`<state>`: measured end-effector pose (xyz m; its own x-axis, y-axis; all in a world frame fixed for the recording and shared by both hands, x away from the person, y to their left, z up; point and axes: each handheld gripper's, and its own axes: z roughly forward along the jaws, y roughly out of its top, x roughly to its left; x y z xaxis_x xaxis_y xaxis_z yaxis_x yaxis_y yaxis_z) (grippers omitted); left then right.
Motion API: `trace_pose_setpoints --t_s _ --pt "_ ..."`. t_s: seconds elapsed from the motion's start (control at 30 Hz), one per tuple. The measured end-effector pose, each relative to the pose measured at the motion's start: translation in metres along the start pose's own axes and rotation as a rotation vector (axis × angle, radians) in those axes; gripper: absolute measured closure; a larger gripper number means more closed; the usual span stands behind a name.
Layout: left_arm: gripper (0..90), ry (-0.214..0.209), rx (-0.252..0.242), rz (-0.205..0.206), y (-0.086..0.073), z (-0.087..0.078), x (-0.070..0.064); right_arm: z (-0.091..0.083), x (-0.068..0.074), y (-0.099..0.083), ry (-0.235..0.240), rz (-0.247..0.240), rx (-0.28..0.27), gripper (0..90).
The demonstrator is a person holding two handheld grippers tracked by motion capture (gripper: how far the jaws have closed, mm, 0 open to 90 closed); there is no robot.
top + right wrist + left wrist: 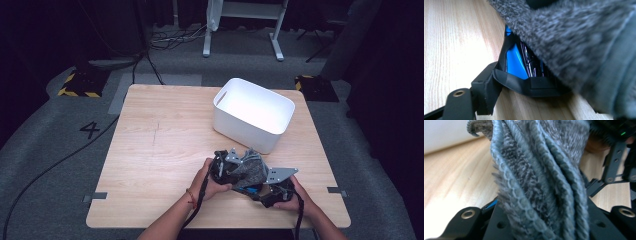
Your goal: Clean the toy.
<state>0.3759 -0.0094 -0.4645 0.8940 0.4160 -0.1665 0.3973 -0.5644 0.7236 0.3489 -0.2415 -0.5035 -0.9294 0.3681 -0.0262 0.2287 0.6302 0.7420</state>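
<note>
A grey-blue knit cloth (250, 171) is bunched between my two grippers near the table's front edge. My left gripper (227, 167) is shut on it; in the left gripper view the folded cloth (536, 177) rises straight out of the jaws. My right gripper (256, 190) sits just right of it, under the cloth. In the right gripper view the cloth (579, 45) drapes over one blue-padded finger (515, 62) and hides the other jaw, so I cannot tell its state. Part of the right gripper's frame (614, 165) shows behind the cloth.
A white plastic bin (253, 114) stands at the back right of the wooden table (165, 145), just beyond the grippers; its wall (444, 132) shows at upper left in the left gripper view. Cables and desk legs lie on the floor beyond.
</note>
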Motion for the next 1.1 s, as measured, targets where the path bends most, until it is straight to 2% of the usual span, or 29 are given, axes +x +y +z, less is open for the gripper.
trace_pose_setpoints --t_s 0.13,0.2,0.27,0.3,0.4,0.47,0.5,0.57,0.6,0.67,0.77,0.83,0.87,0.97,1.0,1.03,1.1 --pt "73.6 0.038 0.021 0.009 -0.002 -0.005 0.001 -0.005 -0.001 -0.004 0.004 0.012 0.000 25.6" --pt "73.6 0.049 0.023 -0.001 -0.003 -0.008 0.003 -0.005 0.000 -0.005 0.002 0.014 0.002 25.7" --pt "74.0 0.096 0.040 -0.025 -0.012 -0.015 0.012 -0.006 0.000 -0.006 -0.001 0.019 0.002 25.9" --pt "74.1 0.096 0.040 -0.025 -0.012 -0.015 0.012 -0.006 0.000 -0.006 -0.001 0.019 0.002 25.9" --pt "74.2 0.107 0.041 -0.086 -0.029 -0.025 0.029 -0.007 0.000 -0.006 -0.004 0.022 0.002 25.9" --pt "74.2 0.104 0.040 -0.100 -0.032 -0.028 0.033 -0.007 0.000 -0.007 -0.005 0.021 0.002 25.9" --pt "74.2 0.112 0.039 -0.107 -0.035 -0.030 0.035 -0.008 -0.001 -0.007 -0.005 0.023 0.004 25.9" --pt "74.2 0.156 0.059 -0.123 -0.042 -0.037 0.041 -0.009 -0.001 -0.008 -0.009 0.028 0.004 26.6" --pt "74.2 0.160 0.058 -0.131 -0.045 -0.039 0.043 -0.009 -0.001 -0.008 -0.011 0.030 0.004 26.7" --pt "74.1 0.146 0.042 -0.144 -0.048 -0.043 0.045 -0.010 -0.001 -0.008 -0.011 0.031 0.006 26.9" --pt "73.8 0.132 0.012 -0.131 -0.049 -0.047 0.043 -0.009 -0.001 -0.007 -0.010 0.032 0.011 27.2" --pt "73.7 0.091 -0.028 -0.125 -0.047 -0.048 0.039 -0.010 -0.001 -0.007 -0.010 0.033 0.015 27.2" --pt "73.6 0.091 -0.028 -0.125 -0.047 -0.048 0.039 -0.010 -0.001 -0.007 -0.010 0.033 0.015 27.2" --pt "73.5 0.033 -0.066 -0.081 -0.039 -0.043 0.023 -0.009 -0.001 -0.007 -0.010 0.037 0.012 27.2" --pt "73.4 0.011 -0.067 -0.037 -0.030 -0.035 0.010 -0.009 -0.001 -0.006 -0.013 0.039 0.016 27.2" --pt "73.3 0.011 -0.067 -0.037 -0.030 -0.035 0.010 -0.009 -0.001 -0.006 -0.013 0.039 0.016 27.2" --pt "73.2 -0.035 -0.079 -0.016 -0.023 -0.027 -0.002 -0.008 0.000 -0.006 -0.019 0.041 0.014 27.1"
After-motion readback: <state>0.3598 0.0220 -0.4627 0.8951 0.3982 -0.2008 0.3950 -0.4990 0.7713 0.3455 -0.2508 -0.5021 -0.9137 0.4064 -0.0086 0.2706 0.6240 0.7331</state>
